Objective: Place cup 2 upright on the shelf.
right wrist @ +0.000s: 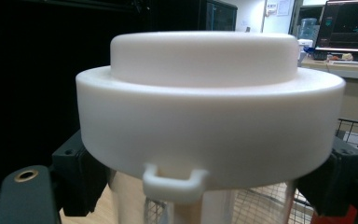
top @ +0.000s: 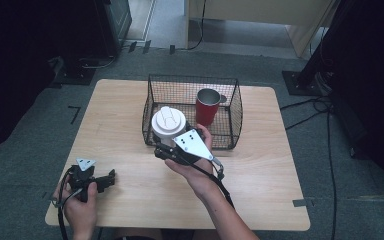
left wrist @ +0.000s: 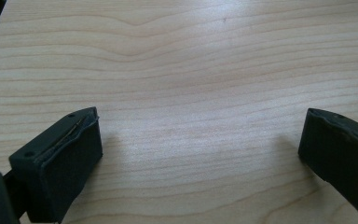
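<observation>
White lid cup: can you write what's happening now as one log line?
right gripper: shut on white-lidded clear cup, at wire basket front edge | left gripper: open, over table | red cup: in basket

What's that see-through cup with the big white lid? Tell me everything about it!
The clear cup stands upright, held up by the right gripper, whose black jaws clamp its see-through body just under the lid. Its white lid looks like smooth plastic: a wide round rim, a raised middle step, and a small loop tab at the front edge. From above, the top shows a moulded flap shape. It sits at the near left corner of the black wire basket, next to the red mug inside it.
</observation>
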The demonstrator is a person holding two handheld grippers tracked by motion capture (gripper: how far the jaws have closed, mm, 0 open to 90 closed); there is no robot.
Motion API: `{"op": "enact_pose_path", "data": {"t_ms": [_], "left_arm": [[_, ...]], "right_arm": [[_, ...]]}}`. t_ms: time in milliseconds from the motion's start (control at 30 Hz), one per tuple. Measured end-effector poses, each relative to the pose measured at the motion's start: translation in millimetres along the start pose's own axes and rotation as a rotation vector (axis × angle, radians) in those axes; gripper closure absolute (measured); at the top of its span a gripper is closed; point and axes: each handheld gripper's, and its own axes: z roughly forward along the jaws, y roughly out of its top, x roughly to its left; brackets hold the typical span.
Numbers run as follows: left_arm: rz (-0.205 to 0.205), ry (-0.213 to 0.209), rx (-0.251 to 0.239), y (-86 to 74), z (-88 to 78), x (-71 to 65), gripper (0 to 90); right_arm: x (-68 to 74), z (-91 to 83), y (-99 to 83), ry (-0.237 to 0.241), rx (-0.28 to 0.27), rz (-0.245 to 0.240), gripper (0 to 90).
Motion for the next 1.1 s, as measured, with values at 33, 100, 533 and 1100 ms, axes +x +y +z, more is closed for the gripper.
{"op": "enact_pose_path", "data": {"t_ms": [33,100,533,1100], "left_arm": [[0.0,0.0,0.0,0.0,0.0,0.0,0.0],[0.0,0.0,0.0,0.0,0.0,0.0,0.0],[-0.001,0.0,0.0,0.0,0.0,-0.1,0.0],[-0.001,0.0,0.0,0.0,0.0,-0.1,0.0]], "right_arm": [[-0.4,0.3,0.8,0.0,0.0,-0.001,15.7],[-1.2,1.2,2.6,-0.007,-0.004,-0.007,15.7],[-4.9,9.0,12.0,-0.025,-0.035,-0.019,15.6],[-15.6,23.3,25.7,-0.068,-0.073,-0.023,15.7]]}}
